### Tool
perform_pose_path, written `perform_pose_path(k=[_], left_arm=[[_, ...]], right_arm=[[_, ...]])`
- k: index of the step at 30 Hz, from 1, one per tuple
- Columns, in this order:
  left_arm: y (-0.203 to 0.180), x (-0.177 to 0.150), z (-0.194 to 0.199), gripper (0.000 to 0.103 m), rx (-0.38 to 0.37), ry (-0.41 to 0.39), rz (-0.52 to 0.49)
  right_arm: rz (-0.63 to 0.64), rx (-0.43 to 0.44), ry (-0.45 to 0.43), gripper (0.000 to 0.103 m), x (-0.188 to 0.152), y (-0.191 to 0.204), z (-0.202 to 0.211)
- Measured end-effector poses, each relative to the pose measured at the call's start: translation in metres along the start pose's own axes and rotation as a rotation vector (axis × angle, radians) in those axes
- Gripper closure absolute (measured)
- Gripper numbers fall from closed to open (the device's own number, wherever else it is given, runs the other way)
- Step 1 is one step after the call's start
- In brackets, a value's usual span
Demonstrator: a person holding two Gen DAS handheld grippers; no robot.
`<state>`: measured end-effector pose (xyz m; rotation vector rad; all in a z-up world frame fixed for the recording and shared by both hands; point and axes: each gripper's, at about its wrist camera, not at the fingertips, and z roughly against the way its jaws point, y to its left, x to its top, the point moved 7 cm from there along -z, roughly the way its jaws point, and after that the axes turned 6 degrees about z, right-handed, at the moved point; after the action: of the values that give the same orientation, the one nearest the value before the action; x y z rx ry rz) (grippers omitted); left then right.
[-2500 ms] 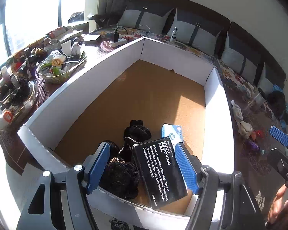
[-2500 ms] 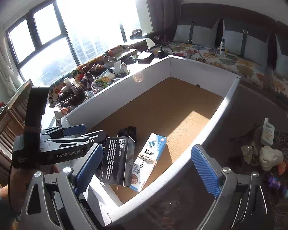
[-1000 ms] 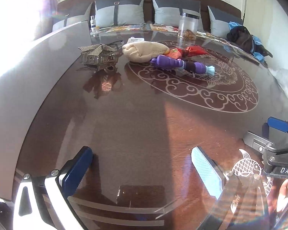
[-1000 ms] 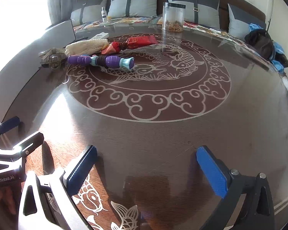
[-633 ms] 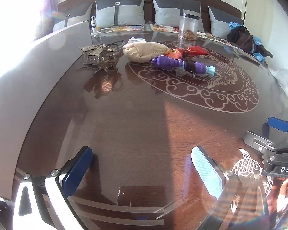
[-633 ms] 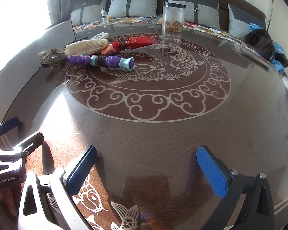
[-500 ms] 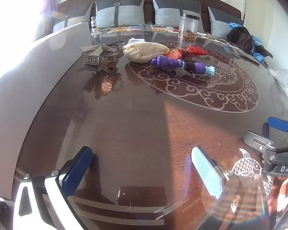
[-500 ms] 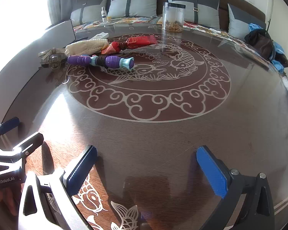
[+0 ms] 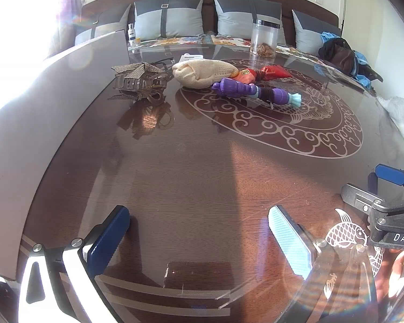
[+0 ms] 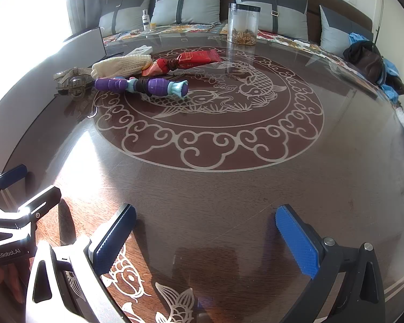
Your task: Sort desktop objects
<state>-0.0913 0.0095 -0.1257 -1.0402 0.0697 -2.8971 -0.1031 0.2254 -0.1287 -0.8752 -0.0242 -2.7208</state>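
Two grippers spread and empty over the glossy table

Two grippers sit nearest us, low over the dark table point(image 9: 191, 177). Our left gripper point(image 9: 199, 234) has its blue-padded fingers spread wide with only bare tabletop between them, and our right gripper point(image 10: 206, 235) is spread the same way, holding nothing. Each shows at the edge of the other's view, side by side but apart.

Farther out, past the pale scroll ring inlaid in the table, we see the things to sort lying in a loose cluster. The purple toy point(image 10: 141, 86) lies on its side closest to us, its light blue end toward the table's middle. Just behind it rest the cream knitted pouch point(image 9: 203, 73) and the red packet point(image 10: 184, 60), touching one another. Left of them sits the glittery hair clip point(image 9: 140, 80), just beside the grey box wall point(image 9: 35, 107).

Beyond, near the table's far edge, stands a clear jar point(image 10: 242, 24), and behind it grey cushions point(image 9: 169, 16) line the sofa
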Motion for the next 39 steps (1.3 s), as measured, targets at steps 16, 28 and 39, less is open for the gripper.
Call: perform_pose_path(k=[16,28,39], left_arm=[[0.0003,-0.0003,0.0001,0.0,0.0,0.0,0.0],[0.0,-0.0003,0.0022,0.0,-0.009,-0.005,-0.005],[0.0,-0.0018,0.0034,0.0,-0.01,-0.007,-0.004]], right_arm=[[0.0,0.0,0.0,0.0,0.0001,-0.0001,0.0],[0.0,0.001,0.0,0.0,0.0003,-0.0001,0.0],[0.001,0.001,0.0,0.0,0.0001,0.0,0.0]])
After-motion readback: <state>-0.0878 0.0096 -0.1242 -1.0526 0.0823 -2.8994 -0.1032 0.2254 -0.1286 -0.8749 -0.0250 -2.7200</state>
